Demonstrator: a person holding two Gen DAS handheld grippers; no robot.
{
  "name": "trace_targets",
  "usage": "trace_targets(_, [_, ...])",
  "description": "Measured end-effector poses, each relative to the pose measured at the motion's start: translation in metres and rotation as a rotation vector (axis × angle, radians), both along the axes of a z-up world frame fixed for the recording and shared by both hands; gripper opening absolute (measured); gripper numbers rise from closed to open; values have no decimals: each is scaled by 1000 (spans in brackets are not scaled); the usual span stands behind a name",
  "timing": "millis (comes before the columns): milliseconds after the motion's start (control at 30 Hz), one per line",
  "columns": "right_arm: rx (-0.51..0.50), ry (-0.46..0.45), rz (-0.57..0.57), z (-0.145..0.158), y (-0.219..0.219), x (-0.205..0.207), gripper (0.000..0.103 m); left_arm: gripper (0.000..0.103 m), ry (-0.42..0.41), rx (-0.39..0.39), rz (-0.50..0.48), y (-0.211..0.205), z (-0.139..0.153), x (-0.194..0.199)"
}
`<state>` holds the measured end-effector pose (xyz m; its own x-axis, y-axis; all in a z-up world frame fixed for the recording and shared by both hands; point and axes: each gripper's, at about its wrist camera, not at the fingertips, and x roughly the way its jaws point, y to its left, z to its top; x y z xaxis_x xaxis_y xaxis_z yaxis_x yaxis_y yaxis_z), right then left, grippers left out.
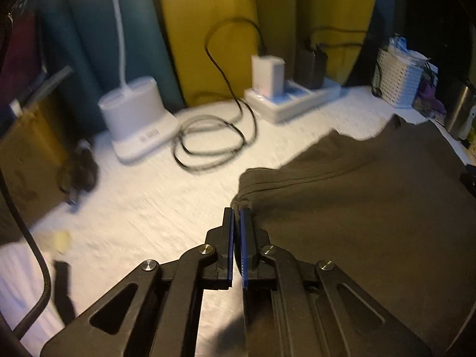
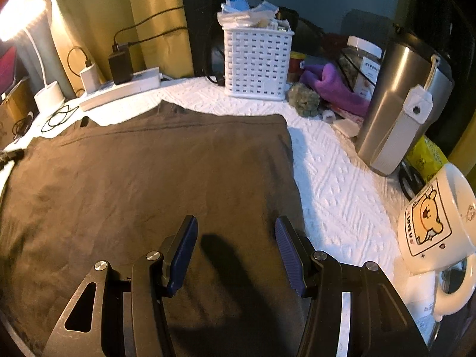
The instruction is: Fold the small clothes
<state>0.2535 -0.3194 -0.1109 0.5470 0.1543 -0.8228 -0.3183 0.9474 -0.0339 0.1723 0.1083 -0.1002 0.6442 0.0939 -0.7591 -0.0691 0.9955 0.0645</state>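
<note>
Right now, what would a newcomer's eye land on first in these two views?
The dark olive garment spread over the white cloth, the left gripper pinching its bunched edge. The right gripper hangs open above it. At right, a steel tumbler and cartoon bear mug.

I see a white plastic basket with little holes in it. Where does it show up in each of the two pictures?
Left wrist view: the basket sits at the far right edge, small, beyond the dark garment.
Right wrist view: the basket stands top centre, large, on the white cloth behind the garment.
Shared landmark: the white power strip, to the basket's left in both.
</note>
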Motion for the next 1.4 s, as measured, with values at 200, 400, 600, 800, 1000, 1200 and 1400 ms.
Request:
trace_targets(200, [16, 6, -14, -6, -4, 1, 57, 1, 19, 68, 56, 14, -13, 13])
trace_targets(400, [9, -9, -24, -3, -5, -3, 57, 3, 5, 61, 102, 15, -11, 6])
trace_targets(600, [21, -37, -39, 8, -11, -15, 58, 63, -73, 14, 109, 8, 20, -20])
trace_targets(800, [36, -64, -53, 21, -17, -38, 69, 65, -112, -68, 42, -22, 36, -47])
trace_targets(1000, [46, -91, -53, 34, -22, -64, 70, 65, -115, -106, -29, -58, 37, -65])
trace_targets(1200, [53, -118, -67, 41, -33, -91, 70, 65, -116, -152, -61, -83, 38, -84])
trace_targets(1400, [70, -116, -89, 36, -46, -120, 70, 65, -109, -200, -81, -100, 36, -102])
